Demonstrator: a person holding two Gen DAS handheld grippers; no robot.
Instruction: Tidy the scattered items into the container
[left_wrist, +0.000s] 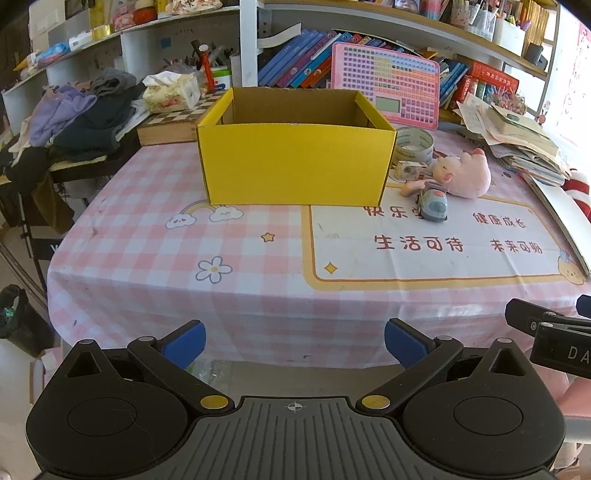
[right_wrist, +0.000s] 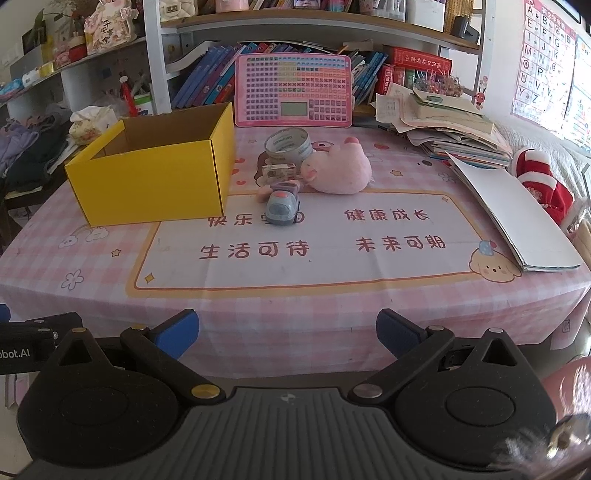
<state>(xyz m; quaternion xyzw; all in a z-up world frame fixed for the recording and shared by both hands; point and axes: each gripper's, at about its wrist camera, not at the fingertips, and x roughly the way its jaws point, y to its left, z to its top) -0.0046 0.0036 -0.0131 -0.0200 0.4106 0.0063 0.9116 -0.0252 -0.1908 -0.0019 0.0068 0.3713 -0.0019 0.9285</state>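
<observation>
An open yellow cardboard box (left_wrist: 295, 162) (right_wrist: 147, 177) stands on the pink checked tablecloth; its inside looks empty. To its right lie a pink plush pig (left_wrist: 465, 173) (right_wrist: 338, 170), a small blue-grey toy car (left_wrist: 434, 206) (right_wrist: 282, 208), a roll of clear tape (left_wrist: 413, 146) (right_wrist: 288, 144), a small printed carton (left_wrist: 408, 170) (right_wrist: 279, 171) and a small pink piece (left_wrist: 410, 188) (right_wrist: 264, 192). My left gripper (left_wrist: 295, 341) and my right gripper (right_wrist: 288, 332) are both open and empty, held off the table's front edge.
A pink keyboard toy (left_wrist: 384, 86) (right_wrist: 293, 90) leans against the shelf behind the box. Piled books and papers (right_wrist: 454, 129) and a white board (right_wrist: 513, 214) fill the right side. A chessboard box (left_wrist: 173, 122), a tissue box and clothes sit at left.
</observation>
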